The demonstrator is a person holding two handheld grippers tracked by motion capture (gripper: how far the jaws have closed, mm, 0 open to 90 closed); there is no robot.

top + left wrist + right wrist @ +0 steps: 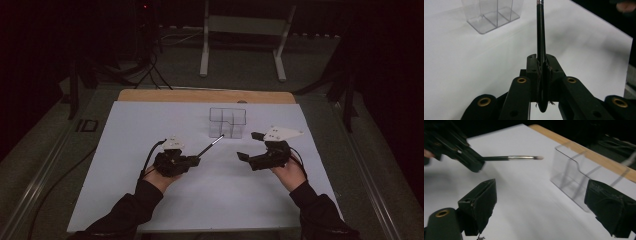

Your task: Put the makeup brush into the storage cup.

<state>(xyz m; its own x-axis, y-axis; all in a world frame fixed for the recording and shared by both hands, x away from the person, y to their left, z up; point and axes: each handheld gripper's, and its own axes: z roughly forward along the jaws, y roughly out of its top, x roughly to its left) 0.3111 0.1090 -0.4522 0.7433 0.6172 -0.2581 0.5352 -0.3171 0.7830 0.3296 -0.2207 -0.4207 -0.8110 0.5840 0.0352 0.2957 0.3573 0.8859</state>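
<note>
From above, we see the left gripper (196,160) clamped on a thin brush (210,145) whose tip points toward the clear plastic organizer (227,122) on the white table (150,200); the right gripper (250,146) hovers nearby, jaws apart. Along the left gripper's jaws, we see them pinching the brush's dark handle. From the right gripper, we see its jaws spread wide, holding nothing, the brush tip just short of the organizer.

— Where do the cameras sit?
— One hangs high at the near side, looking forward and down. Two ride low, close to the table (150,200).
— What do they share?
— All three catch the clear organizer (227,122) (490,15) (576,182).
</note>
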